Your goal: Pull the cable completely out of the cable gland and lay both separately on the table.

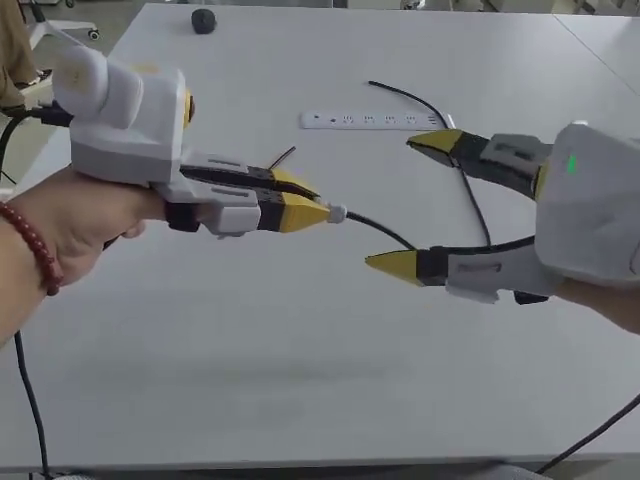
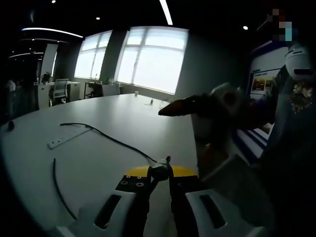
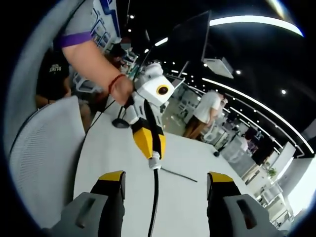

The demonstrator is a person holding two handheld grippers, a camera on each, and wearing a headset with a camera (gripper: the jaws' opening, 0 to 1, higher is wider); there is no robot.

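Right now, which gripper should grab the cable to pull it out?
Right. The right gripper is open with the cable running between its jaws, while the left gripper is shut on the cable gland.

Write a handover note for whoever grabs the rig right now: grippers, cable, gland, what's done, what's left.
Left gripper: jaws shut on the cable gland.
Right gripper: jaws open, one on each side of the cable just past the gland, not gripping it.
Cable: not yet out of the gland; its far part lies on the table near the power strip.
Done: gland held.
Left: close the right jaws on the cable, pull it fully out, lay both apart on the table.
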